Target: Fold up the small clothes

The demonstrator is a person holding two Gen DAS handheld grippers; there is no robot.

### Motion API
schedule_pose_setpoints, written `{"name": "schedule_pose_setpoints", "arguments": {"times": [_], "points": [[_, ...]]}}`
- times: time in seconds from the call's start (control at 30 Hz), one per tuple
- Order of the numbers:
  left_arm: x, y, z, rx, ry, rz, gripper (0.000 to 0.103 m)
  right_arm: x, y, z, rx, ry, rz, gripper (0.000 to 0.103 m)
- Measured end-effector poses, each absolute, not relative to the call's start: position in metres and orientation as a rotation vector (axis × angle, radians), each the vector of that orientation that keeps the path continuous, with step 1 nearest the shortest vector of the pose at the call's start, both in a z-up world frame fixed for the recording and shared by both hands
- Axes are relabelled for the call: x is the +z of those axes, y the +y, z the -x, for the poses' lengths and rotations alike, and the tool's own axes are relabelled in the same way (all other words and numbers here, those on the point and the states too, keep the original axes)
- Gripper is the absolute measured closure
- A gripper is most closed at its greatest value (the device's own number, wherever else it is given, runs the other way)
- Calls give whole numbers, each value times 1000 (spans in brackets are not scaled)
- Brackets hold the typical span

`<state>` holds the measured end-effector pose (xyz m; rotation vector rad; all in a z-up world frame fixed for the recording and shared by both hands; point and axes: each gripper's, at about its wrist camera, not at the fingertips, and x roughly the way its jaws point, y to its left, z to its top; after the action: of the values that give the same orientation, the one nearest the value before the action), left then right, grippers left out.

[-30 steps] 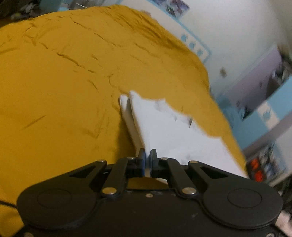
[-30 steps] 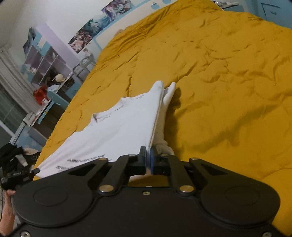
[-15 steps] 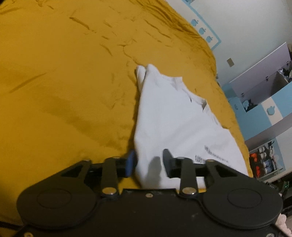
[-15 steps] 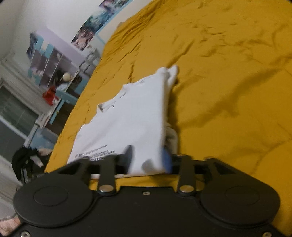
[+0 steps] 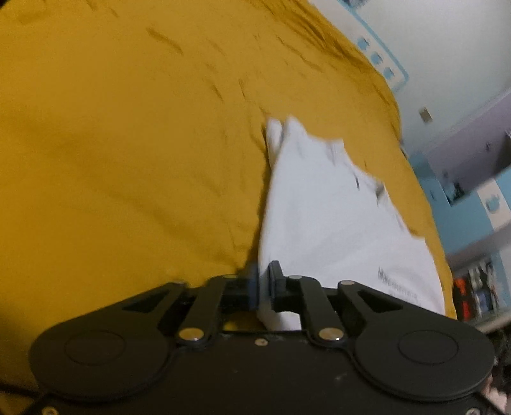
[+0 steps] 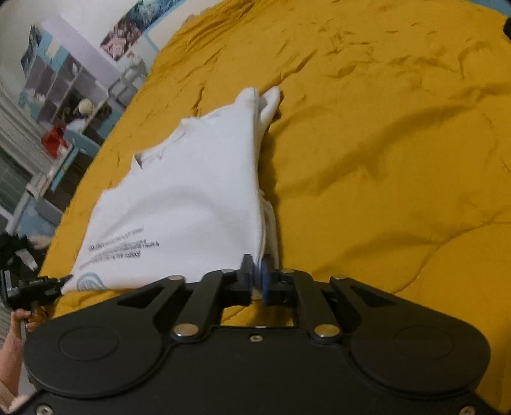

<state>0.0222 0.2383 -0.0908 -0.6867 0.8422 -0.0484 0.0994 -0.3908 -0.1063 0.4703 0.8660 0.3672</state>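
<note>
A white T-shirt (image 5: 325,217) with dark print near its hem lies folded lengthwise on the mustard-yellow bed cover (image 5: 127,143). My left gripper (image 5: 263,284) is shut on the shirt's near hem corner at the folded edge. In the right wrist view the same shirt (image 6: 191,198) stretches away, its sleeves bunched at the far end. My right gripper (image 6: 255,276) is shut on the shirt's near edge at the fold. The other gripper (image 6: 35,287) shows at the left edge of the right wrist view, at the shirt's other corner.
The yellow bed cover (image 6: 383,143) fills most of both views and is wrinkled. Beyond the bed's edge stand blue and white shelves (image 6: 57,95) with small items, and a wall with posters (image 6: 127,28). A blue cabinet (image 5: 472,204) stands right of the bed.
One second ago both grippers were shut on the shirt. Half a second ago both had opened over the hem. Now both have shut on the near edge again.
</note>
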Motion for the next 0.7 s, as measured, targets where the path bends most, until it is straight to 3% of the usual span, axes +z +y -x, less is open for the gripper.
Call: {"name": "schedule_pose_setpoints", "arguments": {"times": [0.03,0.07,0.1,0.27,0.5,0.7], "points": [[-76,238,-19,-6,803,642,79,-101,-394,-95,352,850,-486,97],[-63,235,-17,28,764,599,73,-93,-395,-92,328,835,-476,80],[-48,230,-17,31,715,559,72,-81,-392,-88,292,797,-433,74],[-26,158,-56,-250,663,552,65,-32,-348,-98,493,605,-391,74],[-70,34,-132,-525,876,422,64,-72,-233,-186,800,810,-362,74],[-89,68,-182,-376,881,463,64,-101,-234,-244,678,895,-439,75]]}}
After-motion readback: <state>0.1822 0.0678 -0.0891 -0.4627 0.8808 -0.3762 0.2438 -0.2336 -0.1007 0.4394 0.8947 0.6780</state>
